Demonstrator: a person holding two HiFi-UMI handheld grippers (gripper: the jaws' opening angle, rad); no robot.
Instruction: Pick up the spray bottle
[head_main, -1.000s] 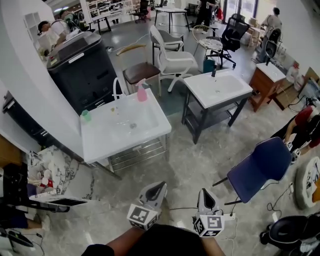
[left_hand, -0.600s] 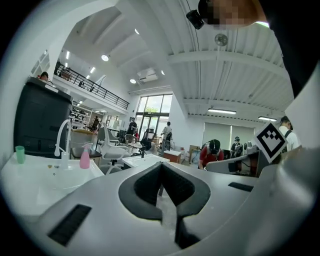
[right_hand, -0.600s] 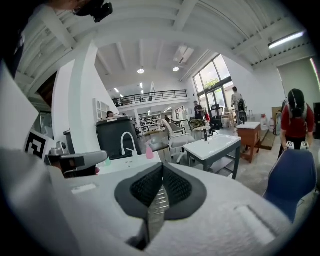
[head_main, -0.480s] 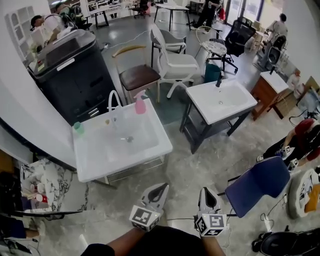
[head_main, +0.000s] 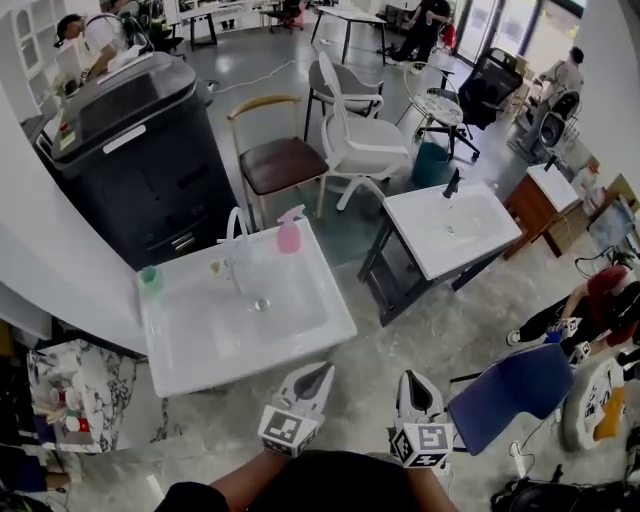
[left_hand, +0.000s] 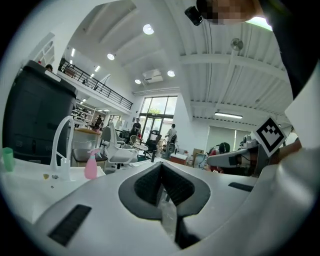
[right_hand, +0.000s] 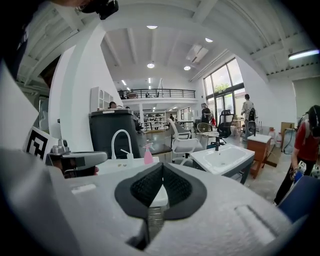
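Down at the bottom of the head view, the left gripper (head_main: 318, 373) and the right gripper (head_main: 414, 381) were held side by side, a little apart, over the pale floor (head_main: 400, 330). Both pointed toward a white sink (head_main: 200, 372) just ahead of them. Each was clenched on nothing. In the left gripper view the dark ribbed pads met at their tips with only air between them, and the right gripper view showed the same closed wedge.

The pink spray bottle (head_main: 289, 232) stood upright on the sink's far rim, just right of the curved white faucet (head_main: 236, 222). It was well apart from both grippers, with the whole basin between. Both gripper views caught it small in the distance, left of the closed jaws. A green cup (head_main: 149, 277) sat on the rim at the far left corner.

Behind the sink stood a black cabinet (head_main: 130, 150). Beyond the bottle were a brown chair (head_main: 283, 160) and a white chair (head_main: 365, 140). A second sink (head_main: 460, 225) on a dark frame stood to the right. A blue chair (head_main: 510, 392) stood near the right gripper, off to its right.
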